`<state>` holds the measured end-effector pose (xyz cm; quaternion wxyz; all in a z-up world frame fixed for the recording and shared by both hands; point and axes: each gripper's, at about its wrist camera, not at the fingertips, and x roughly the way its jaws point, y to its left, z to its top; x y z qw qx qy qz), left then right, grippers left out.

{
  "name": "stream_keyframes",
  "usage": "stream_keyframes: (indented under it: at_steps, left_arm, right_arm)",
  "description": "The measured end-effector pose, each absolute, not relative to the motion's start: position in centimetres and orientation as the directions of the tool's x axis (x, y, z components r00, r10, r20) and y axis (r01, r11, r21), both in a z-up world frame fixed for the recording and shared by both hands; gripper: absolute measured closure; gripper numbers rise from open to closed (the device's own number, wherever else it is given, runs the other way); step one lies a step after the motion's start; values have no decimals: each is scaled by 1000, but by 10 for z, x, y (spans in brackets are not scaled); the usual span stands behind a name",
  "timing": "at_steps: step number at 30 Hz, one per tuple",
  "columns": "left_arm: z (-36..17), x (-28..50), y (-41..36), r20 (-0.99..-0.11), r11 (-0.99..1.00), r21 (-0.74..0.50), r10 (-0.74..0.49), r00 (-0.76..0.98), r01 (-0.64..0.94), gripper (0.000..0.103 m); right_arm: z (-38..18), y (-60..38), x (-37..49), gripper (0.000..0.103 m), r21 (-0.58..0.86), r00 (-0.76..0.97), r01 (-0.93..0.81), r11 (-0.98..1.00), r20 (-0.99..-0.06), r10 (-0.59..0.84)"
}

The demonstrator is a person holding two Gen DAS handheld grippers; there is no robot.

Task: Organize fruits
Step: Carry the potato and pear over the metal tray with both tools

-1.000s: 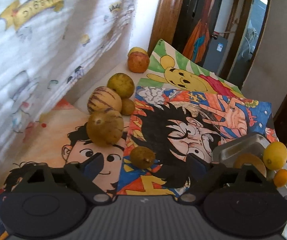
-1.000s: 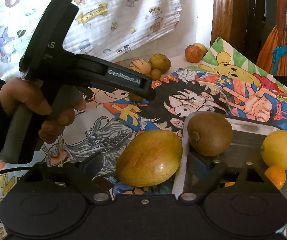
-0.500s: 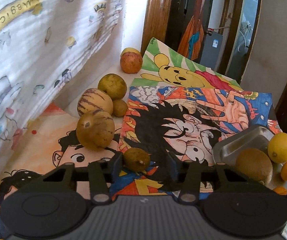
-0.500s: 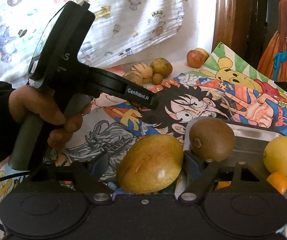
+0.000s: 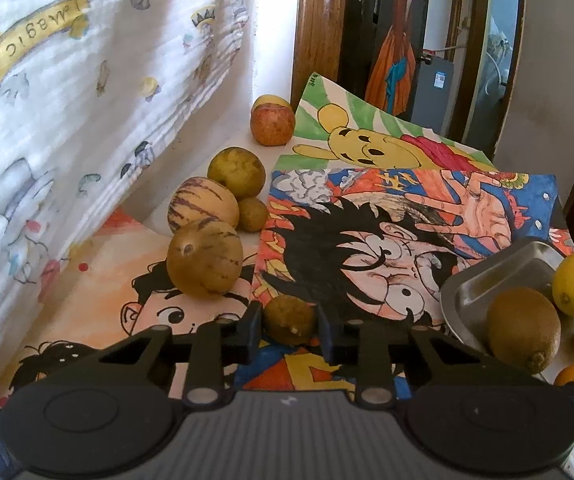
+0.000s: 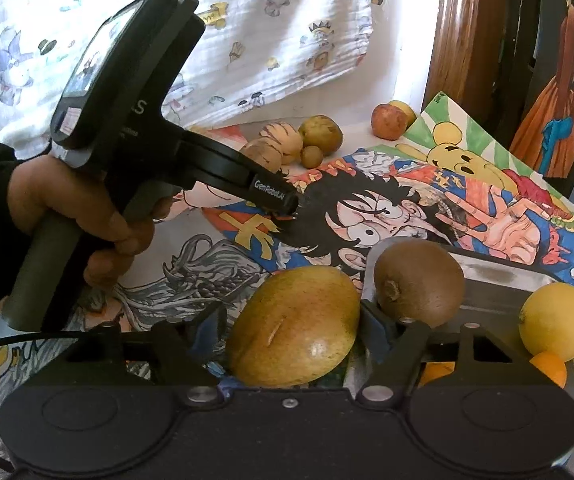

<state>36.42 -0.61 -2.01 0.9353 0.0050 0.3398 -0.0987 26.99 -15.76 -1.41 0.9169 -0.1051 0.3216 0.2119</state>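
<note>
Two sets of fingers are mine, working over a surface (image 5: 223,148) covered with cartoon drawings: the right gripper (image 6: 293,330) is clamped on a big yellow-green mango (image 6: 295,326) beside the metal tray (image 6: 499,280), where a kiwi (image 6: 419,282), a lemon (image 6: 555,322) and a small orange (image 6: 549,366) sit. My left gripper (image 5: 287,328) has closed its fingers (image 5: 251,332) against a small brownish fruit (image 5: 289,319) lying on the drawings, near two striped melons (image 5: 205,262) and a red apple (image 5: 272,125).
</note>
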Motion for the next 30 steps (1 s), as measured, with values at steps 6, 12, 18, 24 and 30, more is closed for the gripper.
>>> stream_keyframes:
  at_steps: [6,12,18,24,30]
  left_arm:
    - [-18,355,-5,-643,981,-54,-176,745,186,71]
    - [-17,343,-1,-646,981,-74,-184,741,179,72]
    - [-14,330,-3,-661,985,-80,-169,731,155,72]
    - [-7,317,-2,-668,988,-105,-152,729,110,72]
    - [-2,300,-3,-666,989,-127,-144,732,80,72]
  right_arm:
    - [-14,-156,269,34,-81,709,-455,887,-635,306]
    - [-16,-150,268,34,-127,716,-457,880,-640,280]
    - [-16,-151,267,35,-125,720,-451,884,-636,277]
    - [-11,-162,265,36,-47,711,-450,892,-623,326]
    - [-6,-173,252,36,21,707,-440,898,-609,360]
